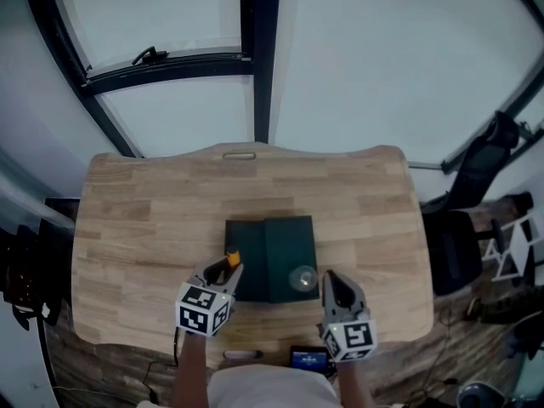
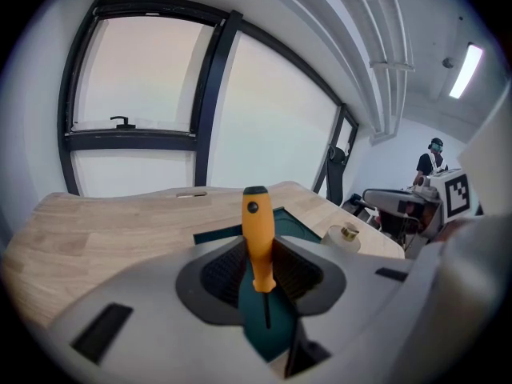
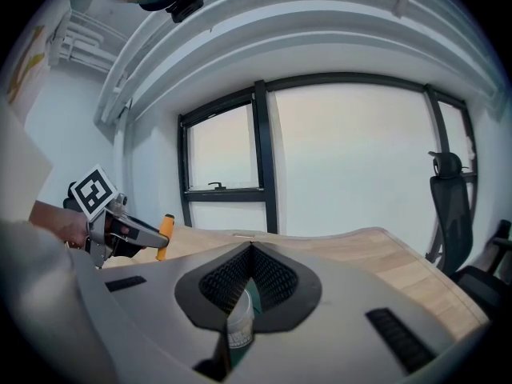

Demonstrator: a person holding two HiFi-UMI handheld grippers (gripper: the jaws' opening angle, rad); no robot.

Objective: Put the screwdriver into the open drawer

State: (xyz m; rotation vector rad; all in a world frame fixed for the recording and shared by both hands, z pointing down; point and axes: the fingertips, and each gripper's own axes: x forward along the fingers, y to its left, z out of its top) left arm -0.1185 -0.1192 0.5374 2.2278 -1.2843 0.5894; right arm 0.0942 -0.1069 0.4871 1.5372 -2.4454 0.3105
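Observation:
An orange-handled screwdriver [image 1: 231, 257] [image 2: 258, 230] stands upright between the pads of my left gripper [image 1: 227, 270] [image 2: 258, 248], which is shut on its handle, with the thin shaft pointing down toward me. Just beyond it, mid-table, lies a dark green drawer box [image 1: 285, 243] [image 2: 298, 225]. A small white round jar [image 1: 303, 278] [image 2: 344, 236] rests at its near right corner. My right gripper [image 1: 330, 281] [image 3: 252, 251] hovers beside that jar with its jaw tips meeting and nothing between them. The jar [image 3: 240, 320] shows below its jaws. The left gripper [image 3: 120, 232] and screwdriver [image 3: 165, 235] appear at that view's left.
The wooden table [image 1: 136, 228] has a slot [image 1: 239, 155] at its far edge, against large windows. A black office chair [image 1: 476, 185] stands off the right side. Cables and a small screen [image 1: 308, 359] sit below the near edge. A person [image 2: 433, 160] stands far off.

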